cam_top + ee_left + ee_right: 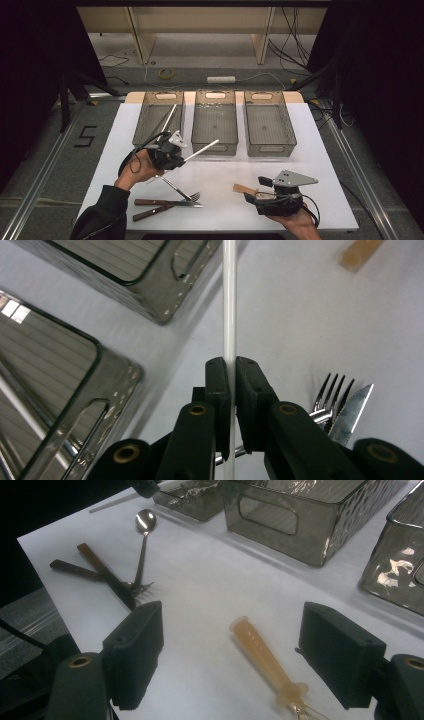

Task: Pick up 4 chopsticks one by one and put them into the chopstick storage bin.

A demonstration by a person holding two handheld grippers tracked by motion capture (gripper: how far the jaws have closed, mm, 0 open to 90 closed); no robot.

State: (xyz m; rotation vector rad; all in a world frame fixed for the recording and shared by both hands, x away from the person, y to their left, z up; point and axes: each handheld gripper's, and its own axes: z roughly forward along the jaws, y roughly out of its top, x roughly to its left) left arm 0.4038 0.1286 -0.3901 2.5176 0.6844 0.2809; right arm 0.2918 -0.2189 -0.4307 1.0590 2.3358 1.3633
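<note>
white rod pinched in left gripper – right gripper wide open, holding nothing

The left gripper has matt black plastic jaws clamped on a smooth, glossy white rod. Beside it, the bins are translucent, textured smoky plastic; the fork is polished metal; the tabletop is matt white.

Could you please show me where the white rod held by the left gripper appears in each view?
High view: white rod slants up-right from the left gripper, before the middle bin.
Left gripper view: it runs straight up the centre, clamped between the fingers.
Right gripper view: one end at top edge.
Shared landmark: the fork.
</note>
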